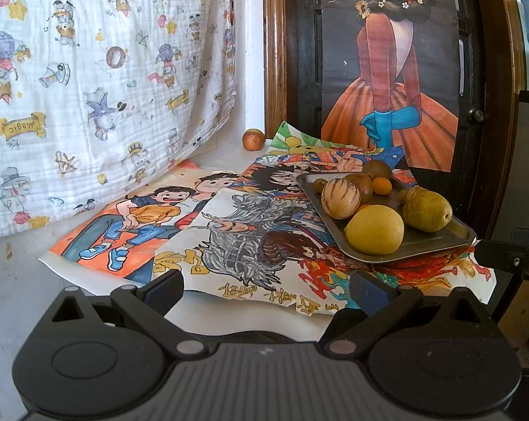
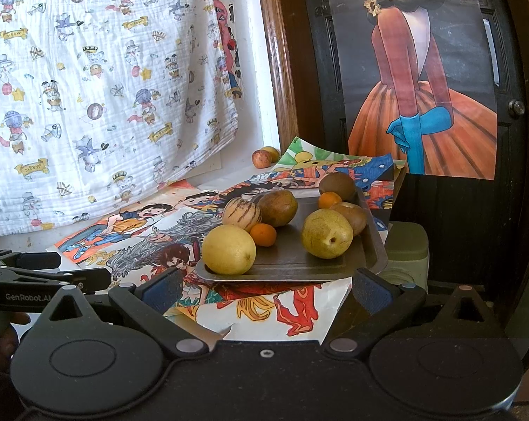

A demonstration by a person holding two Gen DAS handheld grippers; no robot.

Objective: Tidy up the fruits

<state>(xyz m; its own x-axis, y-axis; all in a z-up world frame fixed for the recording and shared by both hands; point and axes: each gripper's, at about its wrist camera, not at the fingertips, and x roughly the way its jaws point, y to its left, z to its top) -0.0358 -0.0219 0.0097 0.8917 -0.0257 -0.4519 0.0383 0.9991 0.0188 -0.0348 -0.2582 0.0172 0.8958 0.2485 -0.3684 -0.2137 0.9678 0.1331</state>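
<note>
A grey metal tray (image 2: 296, 263) rests on coloured drawings and holds several fruits. Among them are a yellow lemon (image 2: 228, 249), a striped melon (image 2: 241, 214), a green pear (image 2: 326, 233), a small orange (image 2: 263, 234) and a brown kiwi (image 2: 336, 186). My right gripper (image 2: 268, 289) is open and empty just in front of the tray's near edge. In the left wrist view the tray (image 1: 432, 238) lies ahead to the right, with the lemon (image 1: 374, 228) nearest. My left gripper (image 1: 268, 291) is open and empty over the drawings. A reddish apple (image 1: 253, 139) sits alone at the back by the wall.
Overlapping drawings (image 1: 229, 231) cover the tabletop. A printed white cloth (image 1: 89, 87) hangs at the left and back. A dark wooden door with a poster (image 2: 422, 105) stands behind the tray. A pale green container (image 2: 408, 249) sits under the table's right edge.
</note>
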